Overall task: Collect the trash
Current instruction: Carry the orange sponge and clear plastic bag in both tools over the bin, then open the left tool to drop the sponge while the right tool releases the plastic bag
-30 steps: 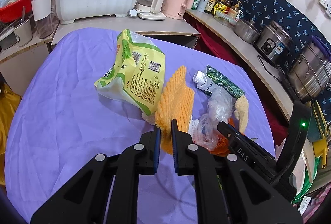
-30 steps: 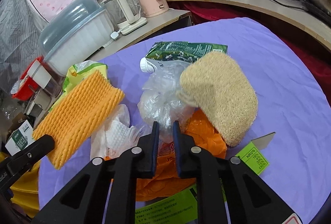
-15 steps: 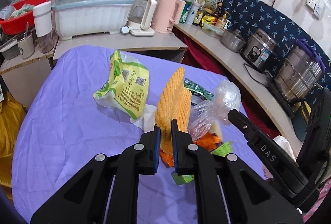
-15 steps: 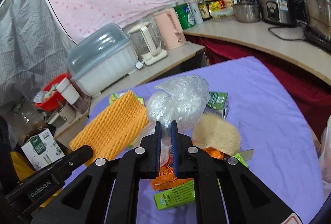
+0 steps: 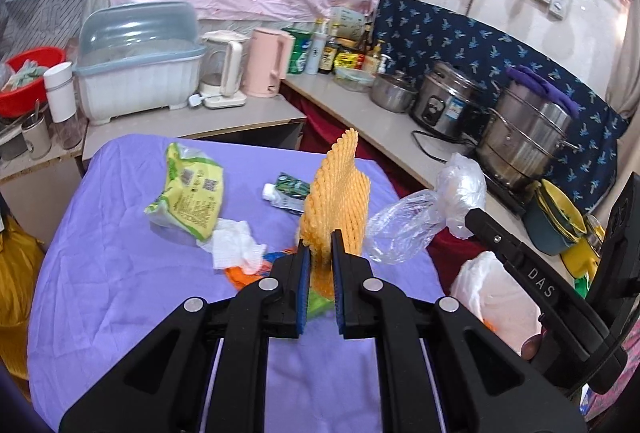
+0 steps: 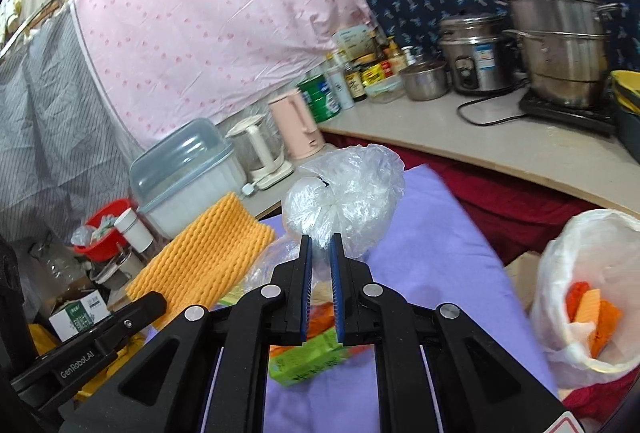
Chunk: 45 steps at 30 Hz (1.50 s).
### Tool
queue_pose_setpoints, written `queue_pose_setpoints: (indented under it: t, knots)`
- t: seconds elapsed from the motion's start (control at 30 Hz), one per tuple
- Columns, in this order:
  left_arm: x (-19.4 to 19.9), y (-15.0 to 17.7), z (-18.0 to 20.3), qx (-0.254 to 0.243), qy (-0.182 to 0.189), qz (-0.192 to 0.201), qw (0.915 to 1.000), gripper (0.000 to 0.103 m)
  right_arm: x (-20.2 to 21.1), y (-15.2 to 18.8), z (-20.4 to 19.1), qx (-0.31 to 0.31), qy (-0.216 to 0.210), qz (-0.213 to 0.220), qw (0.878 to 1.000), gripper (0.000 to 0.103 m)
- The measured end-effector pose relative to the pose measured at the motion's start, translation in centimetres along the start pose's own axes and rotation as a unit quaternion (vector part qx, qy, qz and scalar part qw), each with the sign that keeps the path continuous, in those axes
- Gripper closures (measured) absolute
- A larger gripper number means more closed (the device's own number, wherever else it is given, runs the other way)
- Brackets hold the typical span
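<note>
Both pieces hang clear of the purple table [image 5: 100, 273], ready for binning: left gripper [image 5: 320, 253] pinches the orange foam net [image 5: 336, 193], right gripper [image 6: 320, 253] pinches a clear plastic bag [image 6: 344, 193] beside the lined trash bin [image 6: 560, 273].

Left tool [image 5: 320, 253] clamped on orange foam netting [image 5: 336, 193], held above purple-covered bench [image 5: 100, 273]. Right tool [image 5: 470, 213] grips clear plastic bag [image 5: 424, 213]. Green packet [image 5: 188, 193] lies on bench.
</note>
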State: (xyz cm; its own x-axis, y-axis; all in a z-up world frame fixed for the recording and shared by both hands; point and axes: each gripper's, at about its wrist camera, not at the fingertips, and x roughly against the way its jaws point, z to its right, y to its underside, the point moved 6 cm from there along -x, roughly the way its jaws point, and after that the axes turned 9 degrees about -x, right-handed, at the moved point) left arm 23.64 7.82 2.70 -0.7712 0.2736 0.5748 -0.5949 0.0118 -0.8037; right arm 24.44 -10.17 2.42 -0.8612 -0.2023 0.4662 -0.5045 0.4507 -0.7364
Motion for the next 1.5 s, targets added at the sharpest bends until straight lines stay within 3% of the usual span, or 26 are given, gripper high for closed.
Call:
queue_pose_setpoints:
  t: [0.3, 0.73, 1.13, 1.5]
  knots:
    - [0.9, 0.3, 9.5, -0.056, 0.052, 0.002, 0.9970, 0.093, 7.5, -2.1, 9.5, -0.046, 0.055, 0.049, 0.996, 0.094]
    - [0.1, 2.4, 23.8, -0.142, 0.128, -0.017, 0.9813, 0.093, 16.6, -2.4, 22.6, -0.114, 0.134, 0.099, 0.979, 0.094]
    - [-2.7, 5.7, 30.9, -0.190, 0.150, -0.054, 0.9687, 0.093, 20.0, -0.8, 29.1, -0.147, 0.168, 0.113, 0.968, 0.094]
    - [-7.2, 8.1, 33.5, -0.209, 0.148, -0.094, 0.9619, 0.093, 20.6, 0.6, 31.7, -0.167, 0.184, 0.109, 0.963, 0.094]
